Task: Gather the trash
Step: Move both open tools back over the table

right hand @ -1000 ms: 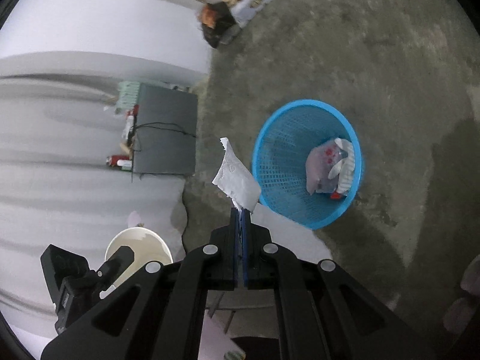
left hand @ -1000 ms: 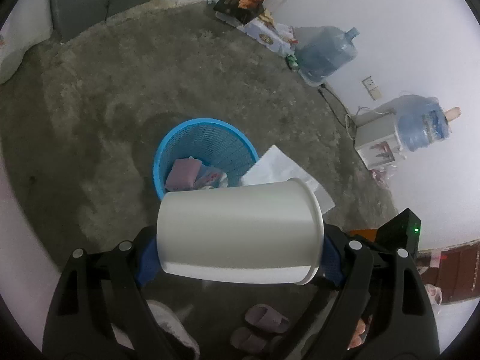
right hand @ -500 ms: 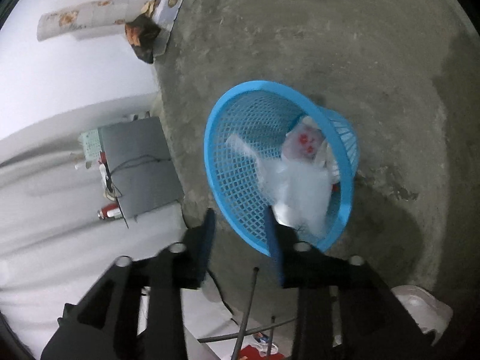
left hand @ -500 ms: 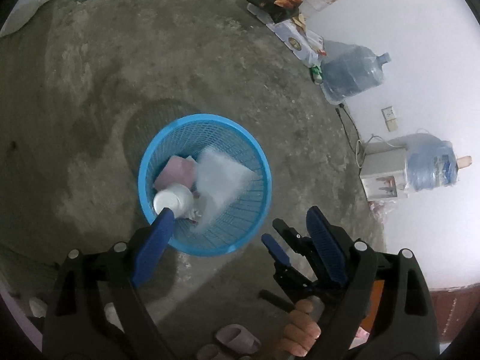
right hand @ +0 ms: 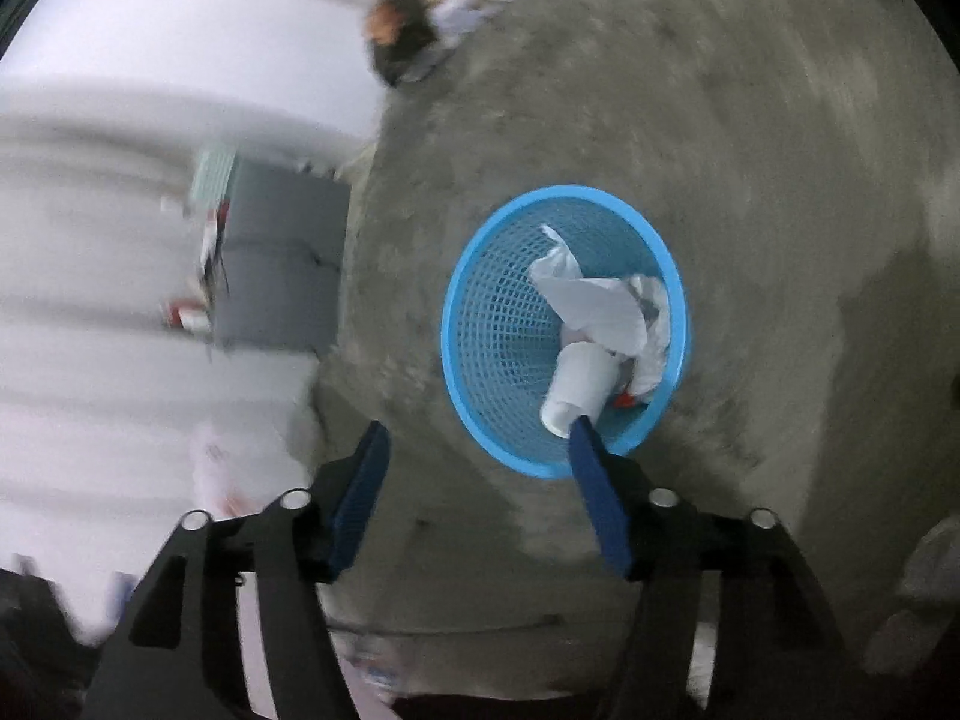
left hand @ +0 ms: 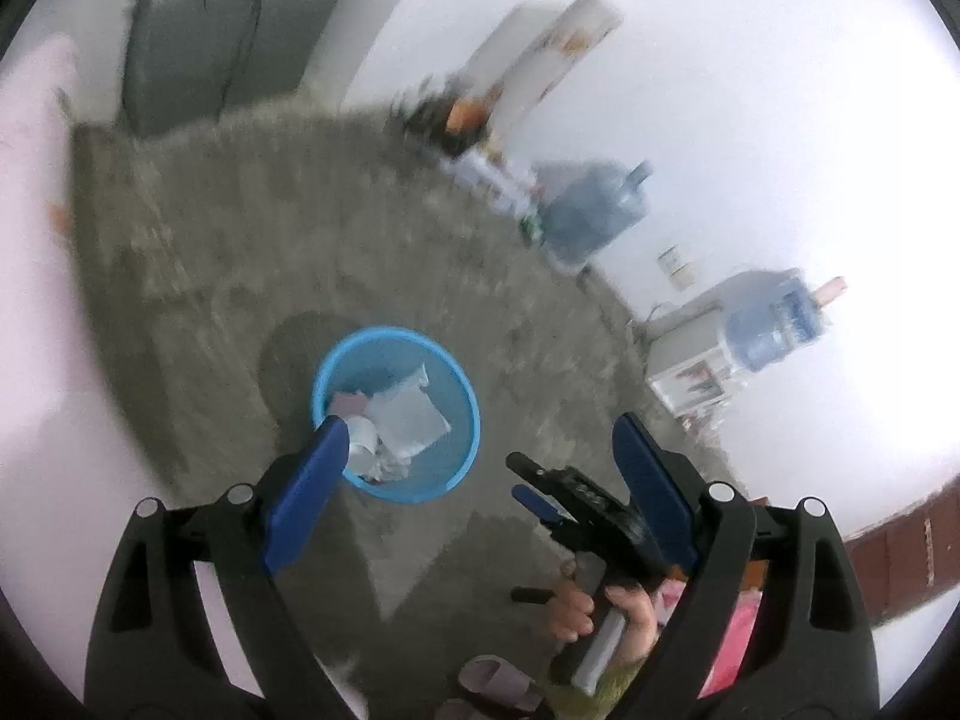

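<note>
A blue mesh trash basket (left hand: 462, 414) stands on the grey concrete floor; it also shows in the right wrist view (right hand: 480, 324). Inside lie a white paper cup (right hand: 579, 387), a white tissue sheet (right hand: 594, 300) and other crumpled trash. My left gripper (left hand: 480, 480) is open and empty, above and just near of the basket. My right gripper (right hand: 480, 480) is open and empty too, above the basket's near rim. The right gripper also shows in the left wrist view (left hand: 558, 498), held by a hand.
Two blue water jugs (left hand: 591, 210) and a white dispenser (left hand: 690, 360) stand along the white wall. A grey cabinet (left hand: 210, 48) stands at the back. Boxes and bags (right hand: 414, 30) lie by the wall. Slippers (left hand: 498, 684) lie near my feet.
A second ago the left gripper held the cup and the right held the tissue; both opened and dropped them into the basket. Both grippers have since lifted away from it.
</note>
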`<act>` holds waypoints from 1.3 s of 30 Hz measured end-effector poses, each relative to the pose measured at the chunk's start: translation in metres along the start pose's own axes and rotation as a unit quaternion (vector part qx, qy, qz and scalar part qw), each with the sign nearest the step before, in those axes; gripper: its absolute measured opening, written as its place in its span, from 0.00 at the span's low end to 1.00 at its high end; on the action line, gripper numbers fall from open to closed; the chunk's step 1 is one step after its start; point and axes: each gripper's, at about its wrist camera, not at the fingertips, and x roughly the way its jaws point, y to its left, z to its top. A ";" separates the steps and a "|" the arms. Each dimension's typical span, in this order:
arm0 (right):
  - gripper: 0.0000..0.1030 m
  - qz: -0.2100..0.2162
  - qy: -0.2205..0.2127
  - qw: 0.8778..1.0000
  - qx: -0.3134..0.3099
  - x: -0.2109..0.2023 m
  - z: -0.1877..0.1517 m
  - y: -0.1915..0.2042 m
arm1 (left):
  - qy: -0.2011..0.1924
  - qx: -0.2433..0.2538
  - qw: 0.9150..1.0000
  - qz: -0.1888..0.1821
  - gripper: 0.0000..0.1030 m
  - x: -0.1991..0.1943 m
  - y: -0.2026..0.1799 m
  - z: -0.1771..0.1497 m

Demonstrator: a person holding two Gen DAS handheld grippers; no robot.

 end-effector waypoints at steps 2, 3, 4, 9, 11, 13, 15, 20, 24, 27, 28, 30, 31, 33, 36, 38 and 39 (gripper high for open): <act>0.76 -0.034 -0.022 0.996 -0.076 -0.020 -0.016 0.033 | -0.041 0.015 0.999 0.006 0.83 -0.059 0.005 -0.015; 0.80 -0.044 -0.032 0.994 -0.100 -0.027 -0.022 0.045 | -0.062 0.019 0.998 0.013 0.83 -0.087 0.009 -0.023; 0.82 -0.058 -0.052 0.987 -0.139 -0.041 -0.031 0.064 | -0.082 0.022 0.996 0.021 0.83 -0.113 0.014 -0.031; 0.94 -0.104 -0.155 0.933 -0.307 -0.093 -0.083 0.152 | -0.202 -0.034 0.975 0.086 0.83 -0.247 0.062 -0.095; 0.94 -0.098 -0.176 0.908 -0.368 -0.106 -0.106 0.180 | -0.243 -0.055 0.962 0.114 0.83 -0.289 0.079 -0.122; 0.94 -0.084 -0.185 0.877 -0.436 -0.117 -0.136 0.210 | -0.270 -0.067 0.950 0.143 0.83 -0.321 0.095 -0.149; 0.94 -0.065 -0.181 0.854 -0.483 -0.125 -0.165 0.235 | -0.291 -0.081 0.938 0.169 0.83 -0.345 0.110 -0.175; 0.94 0.039 -0.155 0.839 -0.520 -0.142 -0.219 0.270 | -0.307 -0.107 0.921 0.213 0.83 -0.370 0.134 -0.223; 0.94 0.096 -0.113 0.830 -0.538 -0.144 -0.251 0.288 | -0.304 -0.130 0.912 0.243 0.83 -0.372 0.158 -0.250; 0.94 0.109 -0.065 0.822 -0.556 -0.138 -0.277 0.298 | -0.297 -0.150 0.905 0.267 0.83 -0.371 0.178 -0.267; 0.94 0.113 -0.039 0.821 -0.559 -0.130 -0.284 0.304 | -0.292 -0.157 0.904 0.271 0.83 -0.369 0.185 -0.272; 0.94 0.118 -0.004 0.821 -0.559 -0.120 -0.295 0.310 | -0.284 -0.163 0.905 0.271 0.83 -0.363 0.194 -0.280; 0.94 0.120 0.017 0.820 -0.559 -0.114 -0.302 0.313 | -0.279 -0.166 0.907 0.270 0.83 -0.359 0.198 -0.282; 0.94 0.121 0.049 0.821 -0.557 -0.100 -0.311 0.321 | -0.274 -0.170 0.907 0.269 0.83 -0.354 0.208 -0.284; 0.94 0.118 0.088 0.820 -0.554 -0.080 -0.325 0.333 | -0.265 -0.188 0.907 0.267 0.82 -0.346 0.229 -0.281; 0.93 0.118 0.105 0.820 -0.550 -0.066 -0.332 0.341 | -0.259 -0.201 0.907 0.265 0.79 -0.341 0.242 -0.278; 0.93 0.117 0.119 0.820 -0.548 -0.057 -0.336 0.345 | -0.254 -0.207 0.908 0.260 0.77 -0.337 0.249 -0.276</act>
